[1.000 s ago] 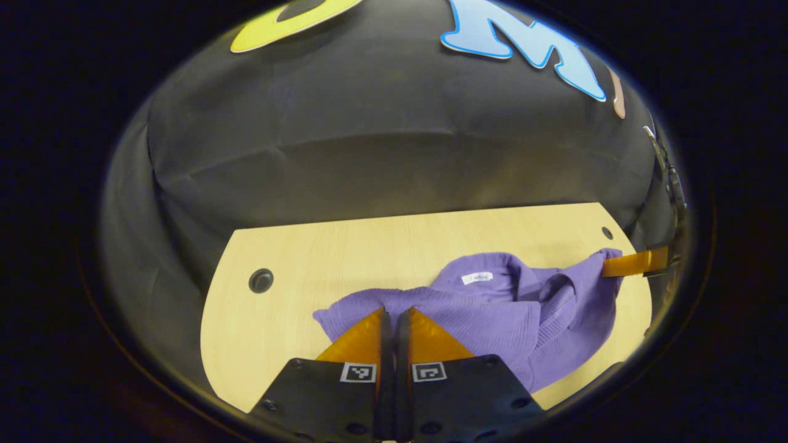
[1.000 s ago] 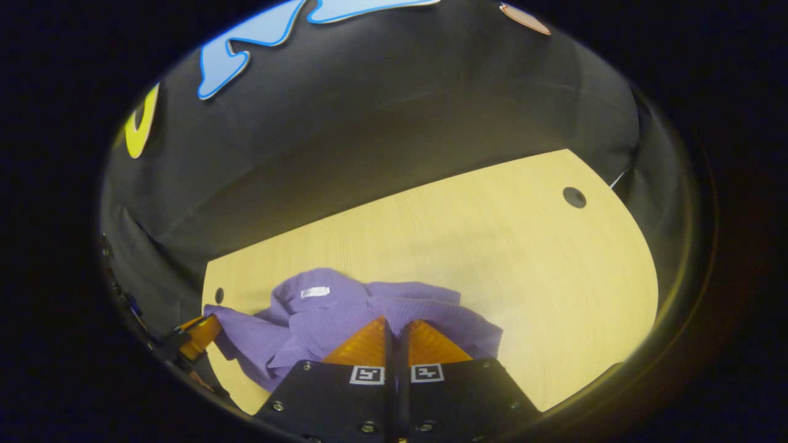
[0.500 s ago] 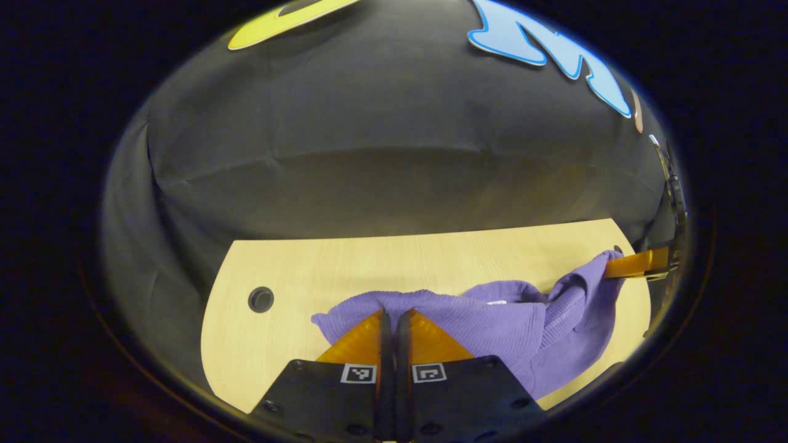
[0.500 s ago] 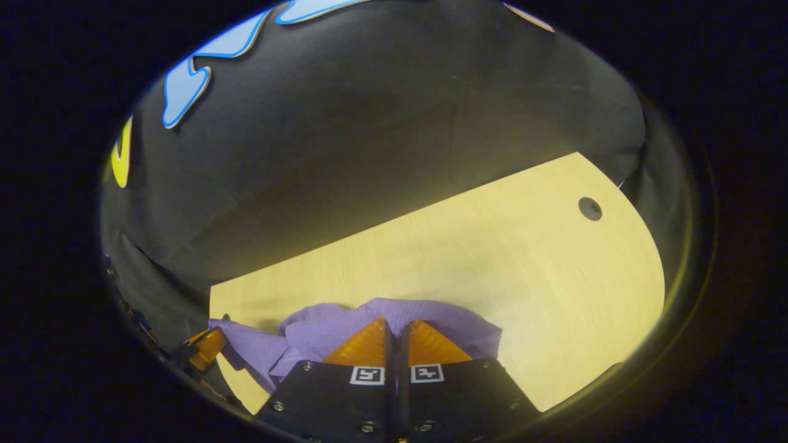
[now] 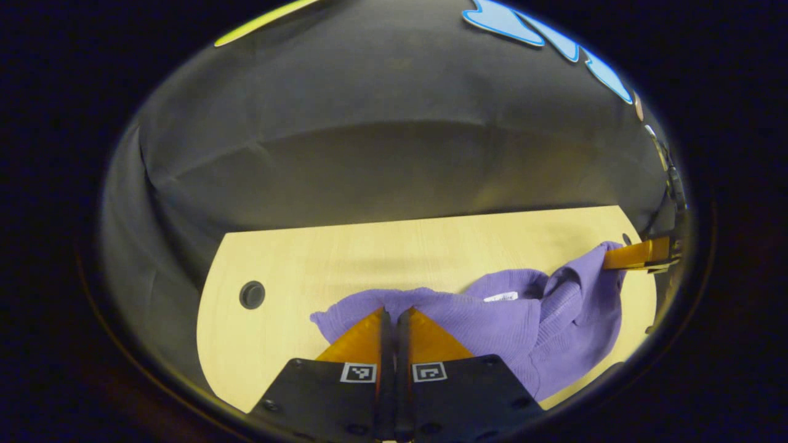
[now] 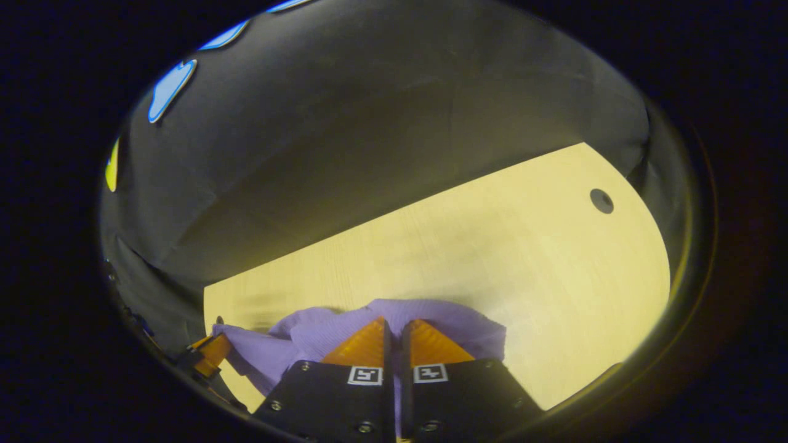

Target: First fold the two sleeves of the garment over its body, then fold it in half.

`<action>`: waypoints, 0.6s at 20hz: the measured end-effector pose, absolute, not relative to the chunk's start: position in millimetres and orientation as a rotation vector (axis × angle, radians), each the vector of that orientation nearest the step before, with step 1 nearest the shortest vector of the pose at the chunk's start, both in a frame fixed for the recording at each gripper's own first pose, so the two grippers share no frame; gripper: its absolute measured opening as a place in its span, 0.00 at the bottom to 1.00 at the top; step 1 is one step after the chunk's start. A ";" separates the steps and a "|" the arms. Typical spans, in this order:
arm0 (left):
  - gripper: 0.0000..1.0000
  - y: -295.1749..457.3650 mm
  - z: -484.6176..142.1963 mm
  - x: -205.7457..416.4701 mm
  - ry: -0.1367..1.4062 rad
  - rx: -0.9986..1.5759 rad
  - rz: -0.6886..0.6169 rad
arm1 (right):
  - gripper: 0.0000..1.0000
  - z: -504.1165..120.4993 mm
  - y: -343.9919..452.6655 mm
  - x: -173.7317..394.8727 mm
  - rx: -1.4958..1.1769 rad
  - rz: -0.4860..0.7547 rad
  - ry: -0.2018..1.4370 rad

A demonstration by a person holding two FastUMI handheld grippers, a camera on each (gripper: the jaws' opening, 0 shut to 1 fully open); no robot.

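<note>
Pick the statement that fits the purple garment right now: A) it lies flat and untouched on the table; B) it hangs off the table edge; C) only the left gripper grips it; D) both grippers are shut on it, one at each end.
D: in the left gripper view, the left gripper pinches the purple garment while the right gripper grips its far corner.

purple ribbed garment [image 5: 492, 320], pale wood-grain table [image 5: 345, 258]

The garment [image 5: 492, 320] is purple ribbed knit with a small white neck label. It lies bunched at the table's near edge, its two ends lifted.
</note>
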State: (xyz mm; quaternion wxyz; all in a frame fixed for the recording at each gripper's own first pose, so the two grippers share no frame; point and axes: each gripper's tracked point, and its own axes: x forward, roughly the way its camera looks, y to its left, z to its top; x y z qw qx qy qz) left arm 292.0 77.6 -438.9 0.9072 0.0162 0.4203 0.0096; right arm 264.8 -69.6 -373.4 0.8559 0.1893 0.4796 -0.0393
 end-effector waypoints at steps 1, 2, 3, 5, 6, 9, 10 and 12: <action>0.07 78.1 -440.1 292.6 0.868 0.029 0.024 | 0.08 -376.2 -68.9 263.4 0.400 -0.080 1.012; 0.07 78.3 -443.7 292.2 0.881 0.031 0.027 | 0.09 -376.0 -69.7 263.1 0.402 -0.078 1.012; 0.10 77.9 -446.0 289.0 0.896 0.031 0.024 | 0.13 -376.8 -69.9 263.1 0.406 -0.075 1.010; 0.19 76.0 -448.7 286.3 0.913 0.023 0.016 | 0.19 -378.4 -70.6 262.2 0.405 -0.081 1.014; 0.23 76.9 -447.3 286.8 0.909 0.023 0.025 | 0.19 -377.1 -70.9 263.2 0.407 -0.079 1.015; 0.59 73.1 -447.7 285.1 0.913 0.020 0.023 | 0.57 -381.4 -74.4 262.0 0.395 -0.088 1.015; 0.80 73.6 -445.8 282.4 0.913 0.031 0.027 | 0.57 -380.5 -75.3 260.6 0.396 -0.090 1.013; 1.00 71.9 -448.6 282.0 0.912 0.040 0.019 | 0.53 -378.7 -77.3 258.5 0.396 -0.096 1.012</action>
